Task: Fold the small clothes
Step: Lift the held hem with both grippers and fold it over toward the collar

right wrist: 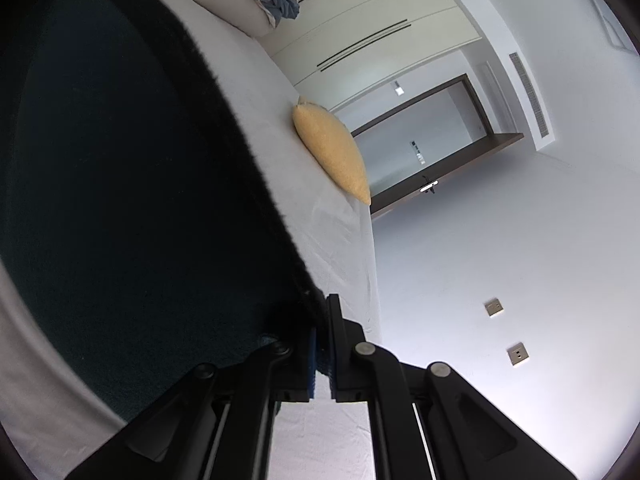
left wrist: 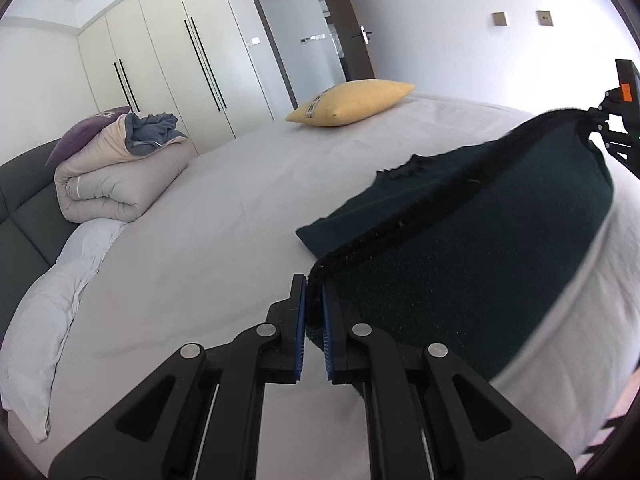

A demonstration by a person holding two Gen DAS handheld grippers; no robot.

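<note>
A dark green garment (left wrist: pixel 472 240) with a black fuzzy edge hangs stretched above the white bed (left wrist: pixel 224 216). My left gripper (left wrist: pixel 315 286) is shut on one end of its black edge. My right gripper (left wrist: pixel 596 120) shows at the far right of the left wrist view, holding the other end. In the right wrist view my right gripper (right wrist: pixel 322 312) is shut on the black edge, and the garment (right wrist: pixel 132 184) fills the left half of that view. The far part of the garment rests on the bed.
A yellow pillow (left wrist: pixel 352 104) lies at the bed's far edge. A rolled beige quilt (left wrist: pixel 112 176) with a purple pillow and blue cloth sits by the dark headboard (left wrist: pixel 24 200). A white pillow (left wrist: pixel 64 292) lies at left. Wardrobes and an open door stand behind.
</note>
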